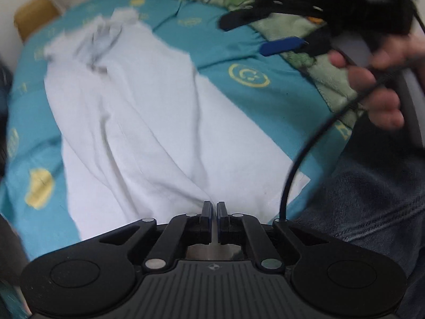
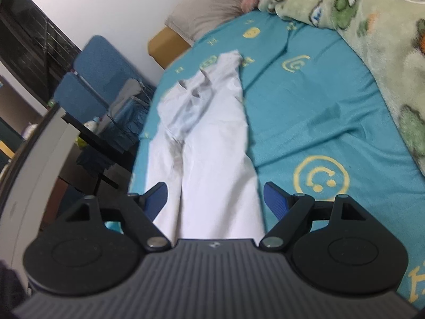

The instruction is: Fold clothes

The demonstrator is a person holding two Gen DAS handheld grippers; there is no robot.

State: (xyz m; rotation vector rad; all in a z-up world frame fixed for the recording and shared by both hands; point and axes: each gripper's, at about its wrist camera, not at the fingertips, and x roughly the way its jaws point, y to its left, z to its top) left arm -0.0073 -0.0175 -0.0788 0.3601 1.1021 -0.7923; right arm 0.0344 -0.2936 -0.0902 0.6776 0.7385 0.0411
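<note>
Bed [image 2: 318, 111], teal smiley-print sheet; white garment [image 2: 212, 146] spread flat, green fleece blanket [image 2: 385, 40] along far side.

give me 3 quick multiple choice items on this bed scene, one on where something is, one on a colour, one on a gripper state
1. Where does the white garment lie?
A. on a chair
B. spread on the bed sheet
C. on the floor

2. What colour is the sheet?
A. teal with yellow prints
B. plain red
C. black with stripes

3. How do the right gripper fingers stand?
A. closed on the green blanket
B. closed on nothing
C. wide apart

Answers:
1 B, the garment lies stretched along the sheet.
2 A, yellow smiley prints show on teal cloth.
3 C, the blue pads sit either side of the garment, while the left gripper is nearly closed at the garment's edge.
</note>
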